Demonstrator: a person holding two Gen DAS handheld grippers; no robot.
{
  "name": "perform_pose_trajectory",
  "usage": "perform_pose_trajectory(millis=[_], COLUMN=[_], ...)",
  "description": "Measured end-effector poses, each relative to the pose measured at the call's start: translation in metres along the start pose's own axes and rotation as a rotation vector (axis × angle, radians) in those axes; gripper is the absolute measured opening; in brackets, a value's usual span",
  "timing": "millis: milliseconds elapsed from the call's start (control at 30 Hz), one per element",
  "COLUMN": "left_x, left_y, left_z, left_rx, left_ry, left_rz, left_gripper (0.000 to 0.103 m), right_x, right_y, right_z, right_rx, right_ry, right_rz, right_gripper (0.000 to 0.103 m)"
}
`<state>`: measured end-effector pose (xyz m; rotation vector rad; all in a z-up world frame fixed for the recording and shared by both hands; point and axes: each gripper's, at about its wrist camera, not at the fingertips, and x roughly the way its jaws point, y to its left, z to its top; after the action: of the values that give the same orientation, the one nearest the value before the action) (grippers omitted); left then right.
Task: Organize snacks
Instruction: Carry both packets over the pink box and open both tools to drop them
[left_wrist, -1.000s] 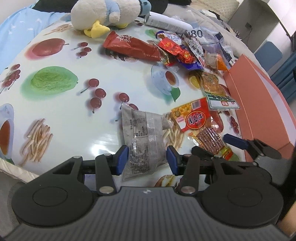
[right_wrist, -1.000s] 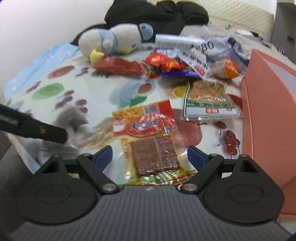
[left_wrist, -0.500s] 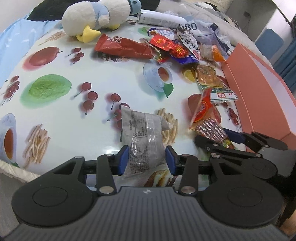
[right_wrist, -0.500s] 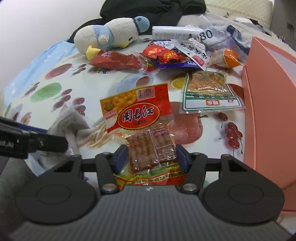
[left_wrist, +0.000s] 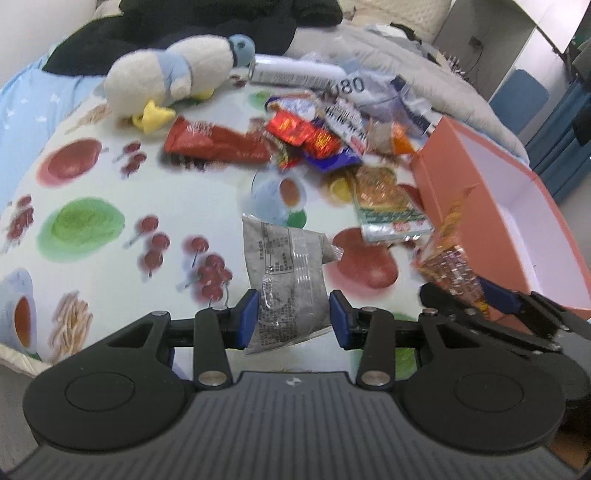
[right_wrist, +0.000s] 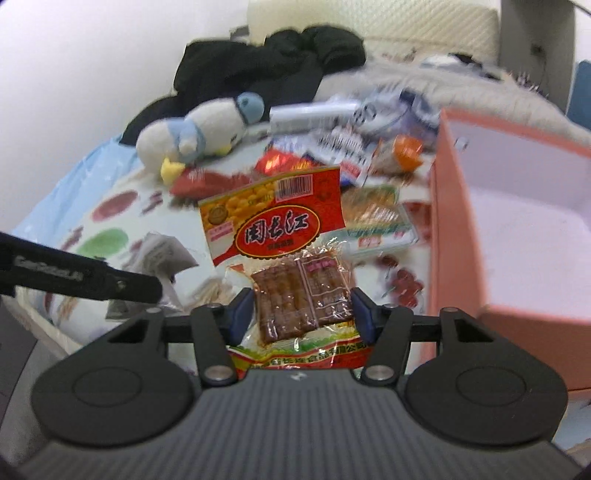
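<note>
Grey packet, left wrist view: the grey packet (left_wrist: 286, 280) sat between the blue pads of the left gripper (left_wrist: 293, 323), jaws part closed and pressed on its sides, its upper end free above the fruit-print cloth (left_wrist: 110, 192).
Box, left wrist view: the orange box (left_wrist: 491, 206) stood open at the right, interior bare where visible.
Other snacks, left wrist view: a loose heap of wrappers (left_wrist: 317, 136) lay near the plush toy (left_wrist: 173, 81); a flat green-edged pouch (left_wrist: 388, 199) lay just beside the box.
Red packet, right wrist view: the red packet (right_wrist: 288, 254) was clamped low down by the right gripper (right_wrist: 301, 308), whose jaws had just been closing on it, and it stood up clear of the cloth.
Box, right wrist view: its near wall stood just right of that gripper.
Step in hand, judged: carrying both packets to the box.
Method advised: clear the wall first, release one at a time, lay each flat.
</note>
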<state>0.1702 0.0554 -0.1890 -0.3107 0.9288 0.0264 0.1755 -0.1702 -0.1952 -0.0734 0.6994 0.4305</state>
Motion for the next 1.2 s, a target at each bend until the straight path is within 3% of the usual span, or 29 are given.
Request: perform_pose_trajectory(millis=[367,667,1000,1200], left_x=[-0.051,-0.077,-0.058,-0.017], left_y=[-0.04,-0.103,-0.17,-0.209], left_z=[0.034,0.05,0.055,0.06], left_rx=[0.056,0.139,0.178,0.226], left_ry=[-0.114,-0.182,-0.178,-0.121], left_rz=[-0.089,-0.192,-0.304,-0.339], left_gripper=[0.046,0.046,0.046,0.046], right_x=[-0.064,-0.106,-0.122,-0.115], right_y=[-0.016,-0.045,-0.095,-0.129], right_z=[0.038,0.047,0.045,0.041], right_rx=[0.039,0.086,0.168,0.211], right_ry=[-0.155,-0.238,-0.27,-0.265], right_rz=[-0.059,-0.102,-0.189,-0.239], right_gripper=[0.059,0.059,0.059,0.059])
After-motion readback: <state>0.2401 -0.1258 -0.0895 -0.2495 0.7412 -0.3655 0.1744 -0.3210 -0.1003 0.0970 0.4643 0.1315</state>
